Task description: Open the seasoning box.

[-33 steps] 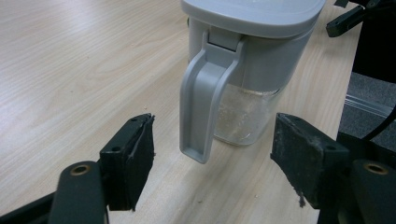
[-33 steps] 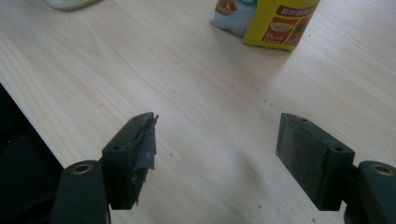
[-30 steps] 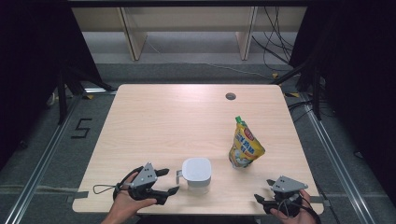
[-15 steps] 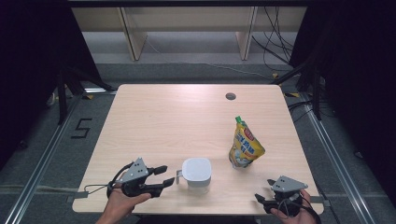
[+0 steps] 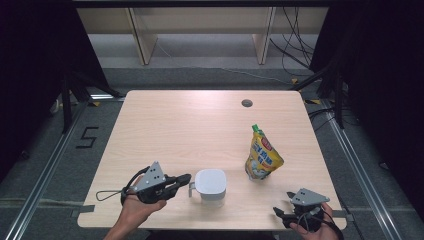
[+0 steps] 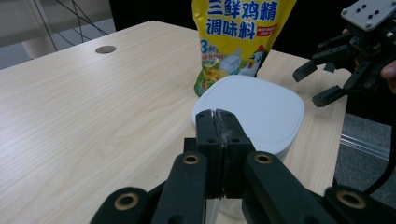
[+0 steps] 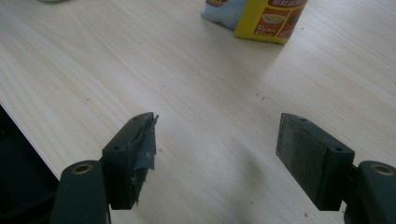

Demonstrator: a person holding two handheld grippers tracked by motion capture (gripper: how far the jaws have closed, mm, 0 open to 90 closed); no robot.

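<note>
Left gripper (image 5: 182, 179): jaws have just been closing and now meet pad to pad with nothing between them, tips level with the handle side of the white lidded cup (image 5: 210, 187), whether touching it cannot be told; the left gripper view looks over the closed tips onto the cup's lid (image 6: 252, 112). Cup stands near the worktop's (image 5: 200, 125) near edge, about midway along it. Right gripper (image 5: 280, 214): jaws wide apart, nothing between them, over bare wood at the near right corner. Yellow seasoning pouch (image 5: 262, 156): upright, right of the cup, apart from it.
</note>
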